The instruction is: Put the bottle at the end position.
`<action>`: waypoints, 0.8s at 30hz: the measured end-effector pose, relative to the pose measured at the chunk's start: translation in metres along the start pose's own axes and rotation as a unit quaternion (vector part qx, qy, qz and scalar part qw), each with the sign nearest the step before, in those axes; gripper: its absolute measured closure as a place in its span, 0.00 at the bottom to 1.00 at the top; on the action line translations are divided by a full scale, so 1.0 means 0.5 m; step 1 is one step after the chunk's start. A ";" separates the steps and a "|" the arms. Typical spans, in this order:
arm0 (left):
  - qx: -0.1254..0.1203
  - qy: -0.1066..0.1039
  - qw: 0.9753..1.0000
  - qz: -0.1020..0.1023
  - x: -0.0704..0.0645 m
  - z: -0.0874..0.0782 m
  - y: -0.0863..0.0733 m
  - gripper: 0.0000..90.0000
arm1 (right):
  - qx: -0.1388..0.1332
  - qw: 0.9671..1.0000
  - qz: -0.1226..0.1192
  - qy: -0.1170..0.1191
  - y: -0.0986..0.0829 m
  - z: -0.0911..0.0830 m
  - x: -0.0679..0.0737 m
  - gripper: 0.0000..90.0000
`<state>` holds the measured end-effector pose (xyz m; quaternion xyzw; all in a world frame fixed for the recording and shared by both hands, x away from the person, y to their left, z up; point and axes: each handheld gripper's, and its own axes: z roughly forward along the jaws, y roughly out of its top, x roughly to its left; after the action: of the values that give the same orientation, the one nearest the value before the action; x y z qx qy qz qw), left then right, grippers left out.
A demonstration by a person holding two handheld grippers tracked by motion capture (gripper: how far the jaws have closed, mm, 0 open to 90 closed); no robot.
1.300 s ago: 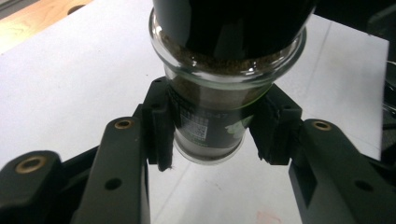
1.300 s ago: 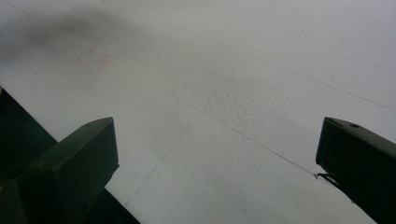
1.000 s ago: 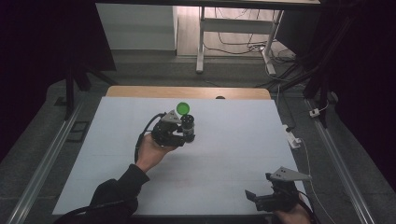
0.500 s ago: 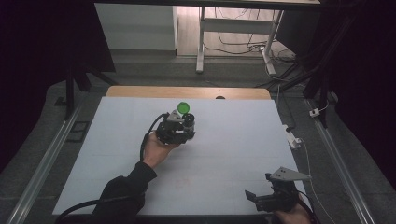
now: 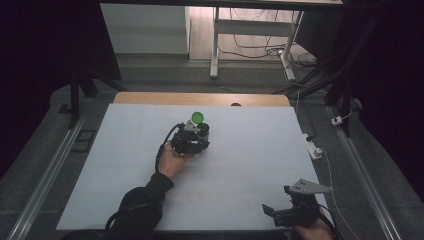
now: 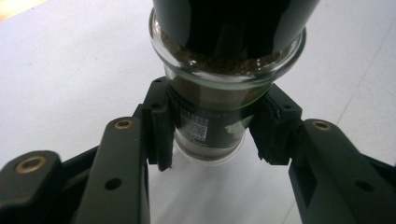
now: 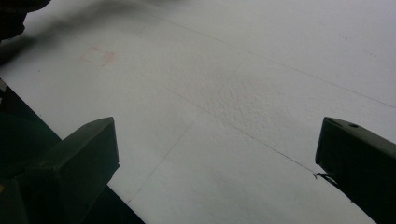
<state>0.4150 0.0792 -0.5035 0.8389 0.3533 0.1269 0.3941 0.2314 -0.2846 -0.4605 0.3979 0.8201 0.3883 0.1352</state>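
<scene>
A glass jar (image 5: pixel 198 120) with a green lid stands upright on the white table (image 5: pixel 260 150), left of centre toward the far side. My left gripper (image 5: pixel 199 132) is shut on its lower part. In the left gripper view both pads (image 6: pixel 159 126) press the jar (image 6: pixel 210 123) at its labelled narrow section; dark grainy contents show through the glass. Its base looks to rest on the table. My right gripper (image 5: pixel 289 212) sits at the near right edge, open, and in the right gripper view its jaws (image 7: pixel 217 154) stand wide apart over bare table.
A wooden strip (image 5: pixel 200 98) borders the table's far edge. A white power strip (image 5: pixel 313 146) with a cable lies just off the right edge. Metal rails (image 5: pixel 47 175) run along both sides. A faint red mark (image 5: pixel 192 192) shows near the front.
My left gripper and the jar have barely shifted; the forearm has swung a little to the right. The right gripper has not moved.
</scene>
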 end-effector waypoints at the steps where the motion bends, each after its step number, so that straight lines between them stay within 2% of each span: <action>1: 0.000 0.005 1.000 0.000 0.000 0.002 -0.002 0.60 | 0.000 1.000 0.000 0.000 0.000 0.000 0.000 0.00; 10: 0.010 0.012 1.000 -0.006 0.011 0.015 -0.025 0.60 | 0.001 1.000 -0.002 -0.001 0.000 0.001 0.001 0.00; 13: 0.023 0.017 1.000 0.007 0.008 0.023 -0.034 0.60 | 0.001 1.000 -0.002 0.000 0.000 0.001 0.001 0.00; 14: 0.014 0.018 1.000 0.011 0.007 0.023 -0.039 0.60 | 0.002 1.000 -0.002 0.000 0.000 0.001 0.001 0.00; 19: 0.005 0.012 1.000 0.006 0.010 0.021 -0.049 0.59 | 0.003 1.000 -0.003 0.000 0.001 0.002 0.001 0.00; 24: 0.019 0.010 1.000 0.009 0.010 0.023 -0.042 0.57 | 0.004 1.000 -0.003 0.000 0.001 0.002 0.001 0.00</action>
<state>0.4139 0.0854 -0.5271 0.8481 0.3524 0.1322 0.3730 0.2317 -0.2835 -0.4609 0.3959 0.8227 0.3847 0.1354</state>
